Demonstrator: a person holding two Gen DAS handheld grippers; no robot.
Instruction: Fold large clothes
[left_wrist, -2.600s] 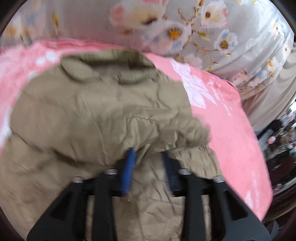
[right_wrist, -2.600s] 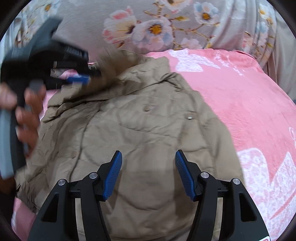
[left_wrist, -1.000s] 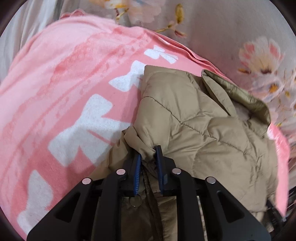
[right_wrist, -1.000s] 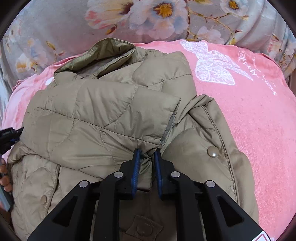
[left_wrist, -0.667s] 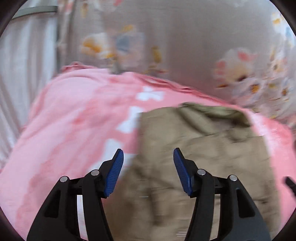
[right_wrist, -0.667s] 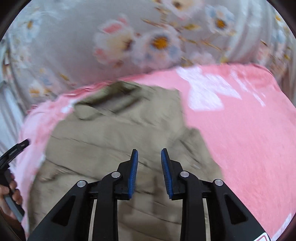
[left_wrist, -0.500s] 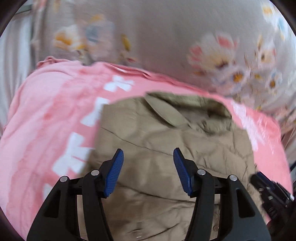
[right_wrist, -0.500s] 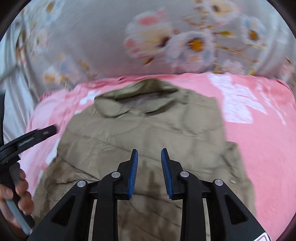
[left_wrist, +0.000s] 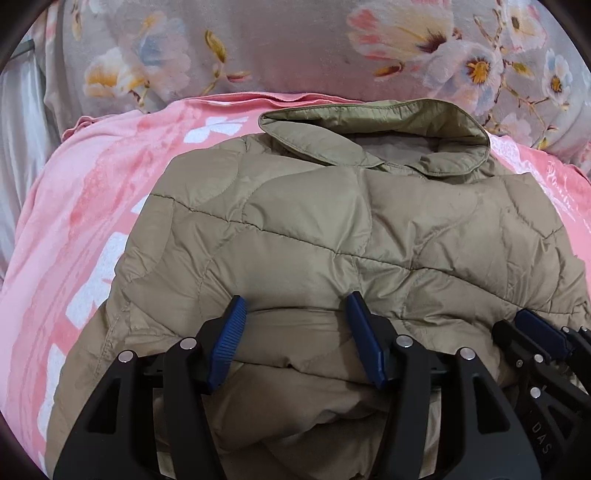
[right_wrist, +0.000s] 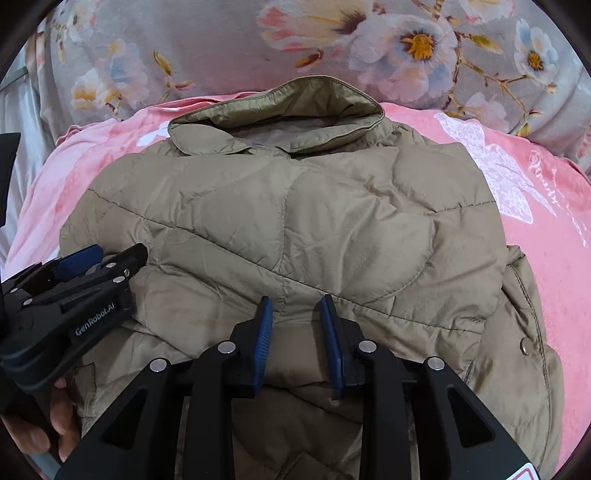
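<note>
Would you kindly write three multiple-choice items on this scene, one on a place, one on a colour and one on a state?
1. Where does the jacket's collar lie?
A. at the far end, toward the floral fabric
B. under the right gripper
C. off the blanket, on the floor

2. What colour is the blanket under the jacket?
A. blue
B. pink with white bows
C. plain green

3. How do the jaws of the left gripper stand?
A. clamped on a sleeve
B. pressed on the collar
C. apart, gripping nothing

Answers:
1 A, the collar sits right by the floral fabric.
2 B, pink shows on both sides of the jacket.
3 C, the blue pads stand apart above the fabric, gripping none of it.
</note>
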